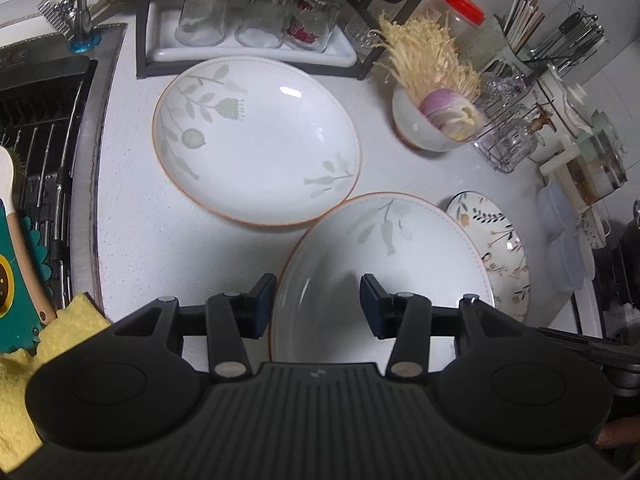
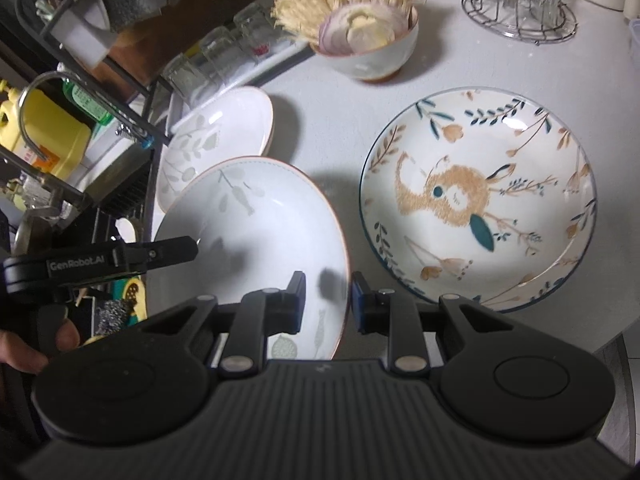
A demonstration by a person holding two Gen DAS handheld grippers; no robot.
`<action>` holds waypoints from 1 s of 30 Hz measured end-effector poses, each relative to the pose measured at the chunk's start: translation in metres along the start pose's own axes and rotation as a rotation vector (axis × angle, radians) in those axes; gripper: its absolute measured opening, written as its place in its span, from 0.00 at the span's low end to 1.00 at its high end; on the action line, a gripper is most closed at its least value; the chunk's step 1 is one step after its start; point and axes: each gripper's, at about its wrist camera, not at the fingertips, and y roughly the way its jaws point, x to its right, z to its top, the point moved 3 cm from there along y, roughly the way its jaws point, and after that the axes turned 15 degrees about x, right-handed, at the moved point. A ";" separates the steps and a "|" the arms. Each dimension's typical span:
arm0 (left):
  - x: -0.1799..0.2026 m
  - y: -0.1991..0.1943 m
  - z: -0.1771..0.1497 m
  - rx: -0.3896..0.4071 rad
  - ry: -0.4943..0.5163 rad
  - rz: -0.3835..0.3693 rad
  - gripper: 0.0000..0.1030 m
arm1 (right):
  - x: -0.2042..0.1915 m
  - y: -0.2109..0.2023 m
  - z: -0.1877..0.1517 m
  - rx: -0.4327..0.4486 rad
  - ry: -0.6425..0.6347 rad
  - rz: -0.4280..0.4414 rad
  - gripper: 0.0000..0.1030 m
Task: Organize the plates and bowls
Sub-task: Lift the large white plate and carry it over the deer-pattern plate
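Bare counter (image 1: 132,248) left of plates, glass rack (image 1: 248,56) and bowl (image 1: 420,128) blocking behind

Near plate (image 1: 384,264): white, thin orange-brown rim line, pale grey-green leaf and flower sprigs. Far plate (image 1: 256,140): same white glaze, same orange-brown rim, same grey-green stems and seed heads. Right plate (image 2: 476,196): cream, dark blue rim, tan rabbit at centre with a teal leaf, ringed by navy sprigs and tan-orange flowers. Small bowl (image 2: 368,56): white, holding purple-edged onion slices and pale straw-yellow strands. Tabletop (image 1: 132,240): white, finely speckled. Jar lid (image 1: 462,4): red. Cloth (image 1: 24,376) at near left: yellow. Left tool (image 1: 318,306) and right tool (image 2: 324,304): black bodies, dark blue pads.
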 end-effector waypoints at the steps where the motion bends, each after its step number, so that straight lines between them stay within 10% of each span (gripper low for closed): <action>1: 0.004 -0.002 0.003 0.003 0.001 -0.001 0.50 | 0.001 -0.003 0.003 0.004 0.005 0.001 0.26; 30: 0.165 0.066 0.012 0.036 0.023 0.056 0.50 | 0.131 -0.038 0.082 0.115 -0.005 -0.025 0.26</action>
